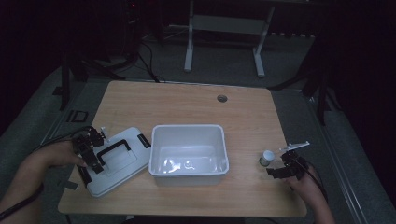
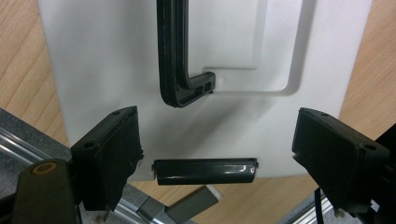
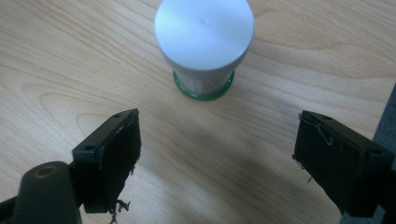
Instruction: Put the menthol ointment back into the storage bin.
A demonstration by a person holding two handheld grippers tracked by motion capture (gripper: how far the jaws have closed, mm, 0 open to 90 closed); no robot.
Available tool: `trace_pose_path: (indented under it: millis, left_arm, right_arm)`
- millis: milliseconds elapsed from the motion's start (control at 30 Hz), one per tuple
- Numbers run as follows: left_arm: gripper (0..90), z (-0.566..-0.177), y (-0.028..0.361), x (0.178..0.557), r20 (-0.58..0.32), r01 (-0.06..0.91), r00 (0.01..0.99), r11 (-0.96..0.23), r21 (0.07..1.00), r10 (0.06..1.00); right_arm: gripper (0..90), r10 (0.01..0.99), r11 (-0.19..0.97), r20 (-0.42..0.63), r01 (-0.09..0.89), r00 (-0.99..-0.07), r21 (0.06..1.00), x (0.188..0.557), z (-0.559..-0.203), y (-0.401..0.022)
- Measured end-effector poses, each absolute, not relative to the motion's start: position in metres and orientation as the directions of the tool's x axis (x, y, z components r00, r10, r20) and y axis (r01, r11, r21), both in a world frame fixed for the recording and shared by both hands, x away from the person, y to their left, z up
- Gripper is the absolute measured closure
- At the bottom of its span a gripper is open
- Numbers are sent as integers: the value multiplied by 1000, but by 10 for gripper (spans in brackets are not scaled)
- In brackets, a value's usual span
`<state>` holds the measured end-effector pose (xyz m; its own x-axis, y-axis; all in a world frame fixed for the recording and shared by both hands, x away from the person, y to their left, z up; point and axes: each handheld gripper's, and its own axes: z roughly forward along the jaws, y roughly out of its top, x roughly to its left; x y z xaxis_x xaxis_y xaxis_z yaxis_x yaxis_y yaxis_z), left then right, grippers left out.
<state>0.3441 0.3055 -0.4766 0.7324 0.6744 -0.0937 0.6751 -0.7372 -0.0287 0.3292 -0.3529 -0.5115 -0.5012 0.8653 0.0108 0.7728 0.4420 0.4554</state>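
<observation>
Step in hand: judged as approach; right gripper (image 1: 275,164) is held at 5 o'clock of the small bottle (image 1: 266,157), fingers spread, nothing gripped
Left gripper (image 1: 91,151): fingers spread over the lid (image 1: 125,163), at 9 o'clock of the open box (image 1: 188,172)
Next move: the bottle to be straddled and pinched
Writing: none legible

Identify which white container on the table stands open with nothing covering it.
The large rectangular white bin at the table's centre: its top is open, its lid lying beside it. The small bottle keeps its cap on.
</observation>
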Motion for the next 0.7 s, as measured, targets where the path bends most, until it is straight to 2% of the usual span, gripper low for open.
trace_pose_path:
  millis: [333, 700]
  left_arm:
    - [155, -475, 304, 343, -87, 669, 737, -742, -43, 670]
    - [156, -476, 303, 343, -93, 670, 735, -741, -53, 672]
  right_arm:
    - [143, 870, 464, 23, 833, -492, 301, 346, -500, -349]
    - [143, 873, 475, 12, 856, -487, 206, 364, -487, -341]
